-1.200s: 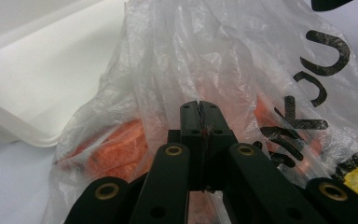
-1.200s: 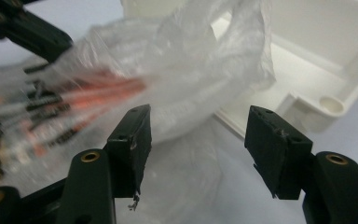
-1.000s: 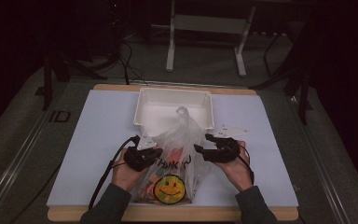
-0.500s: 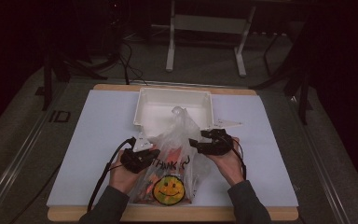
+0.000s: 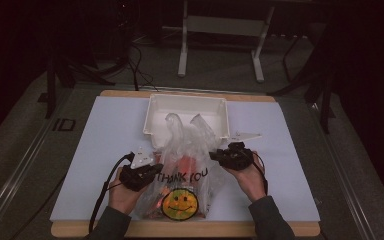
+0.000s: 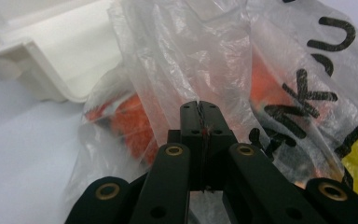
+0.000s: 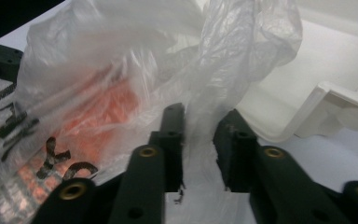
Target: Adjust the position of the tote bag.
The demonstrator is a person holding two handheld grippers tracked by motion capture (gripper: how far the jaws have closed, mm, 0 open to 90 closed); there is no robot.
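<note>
A clear plastic bag [image 5: 182, 175] printed THANK YOU, with a yellow smiley [image 5: 179, 202], lies at the table's front and holds orange items [image 5: 185, 162]. My left gripper [image 5: 155, 170] is at the bag's left side. In the left gripper view my left gripper [image 6: 200, 109] is shut, with the bag's film [image 6: 279, 70] pinched at the tips. At the bag's upper right is my right gripper [image 5: 215, 154]. In the right gripper view my right gripper [image 7: 200, 126] has just been closing on a bunched strip of the bag [image 7: 98, 70], which fills the gap between its jaws.
A white tray [image 5: 152, 117] stands right behind the bag, its corner close in both gripper views [image 6: 51, 56] [image 7: 326, 102]. The pale mat [image 5: 105, 145] covers the wooden table. A metal stand [image 5: 220, 25] and cables lie on the dark floor beyond.
The right gripper came in from the right to the bag's upper edge. The left gripper slid a little left and nearer the person. The bag's top went from one peak to two loops.
</note>
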